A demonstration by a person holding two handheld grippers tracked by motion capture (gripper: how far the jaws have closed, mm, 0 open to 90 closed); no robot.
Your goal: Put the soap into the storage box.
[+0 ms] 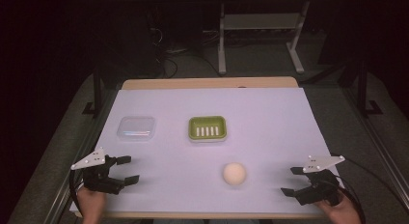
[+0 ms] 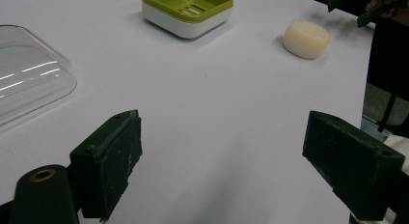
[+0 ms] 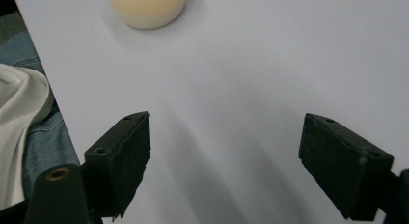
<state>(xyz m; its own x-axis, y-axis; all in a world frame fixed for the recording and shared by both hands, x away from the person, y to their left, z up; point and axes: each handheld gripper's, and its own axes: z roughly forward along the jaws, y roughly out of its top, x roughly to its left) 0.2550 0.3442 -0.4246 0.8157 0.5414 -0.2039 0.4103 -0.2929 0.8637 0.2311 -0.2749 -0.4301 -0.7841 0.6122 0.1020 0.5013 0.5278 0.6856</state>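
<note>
High view: left gripper (image 1: 126, 169) and right gripper (image 1: 293, 180), jaws spread and empty, flank the soap (image 1: 234, 174). Left gripper view adds the green dish (image 2: 187, 11) and clear lid (image 2: 29, 74) beyond.

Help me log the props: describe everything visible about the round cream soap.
The soap is a pale cream, matte, thick puck with rounded edges and a flat top. It lies flat and bare on the white table cover, toward the near edge, in front and slightly right of the green soap dish. Nothing touches it except the cover beneath.
</note>
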